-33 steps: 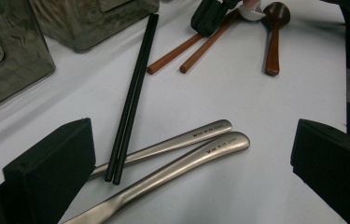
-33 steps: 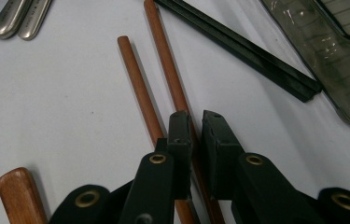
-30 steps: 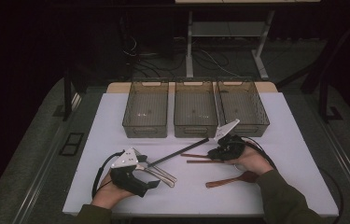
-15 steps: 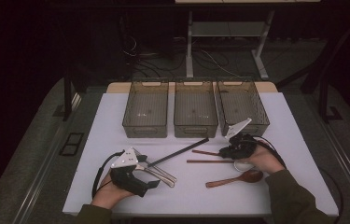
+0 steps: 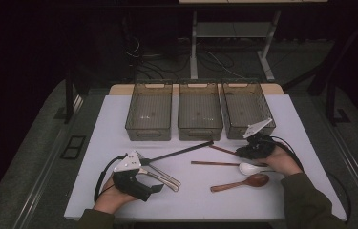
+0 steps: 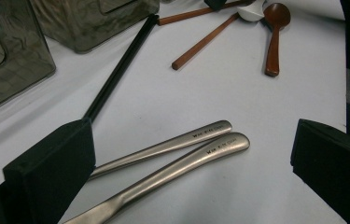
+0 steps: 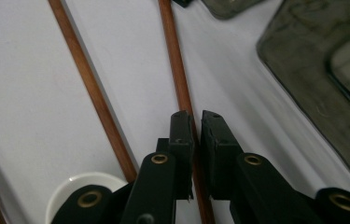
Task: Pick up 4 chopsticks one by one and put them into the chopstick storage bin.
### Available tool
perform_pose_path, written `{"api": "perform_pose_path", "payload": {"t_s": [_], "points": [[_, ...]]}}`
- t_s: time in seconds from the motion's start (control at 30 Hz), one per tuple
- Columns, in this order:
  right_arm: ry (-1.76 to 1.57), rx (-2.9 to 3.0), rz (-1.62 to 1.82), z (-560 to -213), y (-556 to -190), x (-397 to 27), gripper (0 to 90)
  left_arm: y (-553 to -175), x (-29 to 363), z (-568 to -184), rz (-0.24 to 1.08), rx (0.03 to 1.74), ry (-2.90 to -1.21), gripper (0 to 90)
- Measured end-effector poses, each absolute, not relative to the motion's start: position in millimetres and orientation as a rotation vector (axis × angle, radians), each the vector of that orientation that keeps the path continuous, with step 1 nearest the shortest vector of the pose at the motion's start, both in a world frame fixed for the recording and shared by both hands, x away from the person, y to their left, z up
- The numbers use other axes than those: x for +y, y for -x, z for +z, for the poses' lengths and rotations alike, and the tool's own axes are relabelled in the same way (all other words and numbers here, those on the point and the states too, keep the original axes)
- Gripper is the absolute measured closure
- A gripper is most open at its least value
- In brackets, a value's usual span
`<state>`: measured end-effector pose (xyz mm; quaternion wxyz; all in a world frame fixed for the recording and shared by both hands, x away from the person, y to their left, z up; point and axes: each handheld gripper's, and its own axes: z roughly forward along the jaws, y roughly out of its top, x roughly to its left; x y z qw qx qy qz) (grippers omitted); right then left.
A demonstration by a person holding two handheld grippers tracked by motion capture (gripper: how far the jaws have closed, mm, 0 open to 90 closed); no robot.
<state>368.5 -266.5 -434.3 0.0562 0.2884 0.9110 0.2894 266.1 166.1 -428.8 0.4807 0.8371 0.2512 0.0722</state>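
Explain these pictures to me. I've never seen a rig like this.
No robot here: a person holds a hand-operated claw in each hand at a white table. One camera looks down from above; one more rides on each claw and looks along its black jaws. On the table stand three bins, with a black rod, a white spoon and a wooden spoon in front. The left claw is open around two steel handles. The right claw is shut on a wooden stick.
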Motion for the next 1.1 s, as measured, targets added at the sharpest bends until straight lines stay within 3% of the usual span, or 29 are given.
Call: {"api": "perform_pose_path", "payload": {"t_s": [0.37,0.47,0.7,1.1], "points": [[-0.924,2.725,0.851,-432,-365,-289,83.2,-266,166,-429,0.176,0.612,-2.042,0.0],[-0.926,2.700,0.875,-429,-363,-291,78.6,-266,166,-429,0.177,0.612,-2.043,0.0],[-0.791,2.741,1.030,-415,-348,-261,75.4,-266,166,-429,0.177,0.612,-2.041,0.0],[-0.594,2.873,0.930,-437,-346,-211,79.2,-266,166,-429,0.176,0.609,-2.047,0.0]]}}
